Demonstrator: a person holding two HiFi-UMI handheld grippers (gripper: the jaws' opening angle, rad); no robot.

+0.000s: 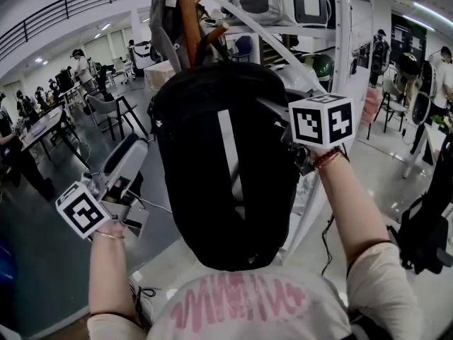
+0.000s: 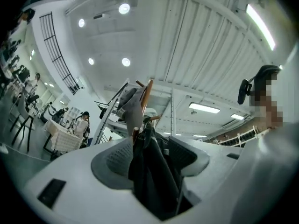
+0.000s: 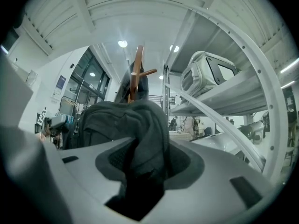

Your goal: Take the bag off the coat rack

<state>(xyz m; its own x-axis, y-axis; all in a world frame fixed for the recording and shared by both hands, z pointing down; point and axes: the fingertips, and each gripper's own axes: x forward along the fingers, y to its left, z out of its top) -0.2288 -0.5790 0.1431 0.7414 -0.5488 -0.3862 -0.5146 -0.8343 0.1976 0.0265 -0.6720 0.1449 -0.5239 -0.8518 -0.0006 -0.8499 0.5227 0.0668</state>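
Observation:
A black backpack hangs from the wooden coat rack right in front of me. My right gripper is at the bag's upper right side. In the right gripper view the dark fabric is bunched between the jaws, so my right gripper is shut on it. My left gripper points upward at the bag's left edge. In the left gripper view its jaws stand wide, and my left gripper has a dark strap running down through the gap from the rack.
A white metal shelf frame stands close on the right, with a pale grey case on it. An office chair, desks and people fill the back left. Another dark bag sits at the right edge.

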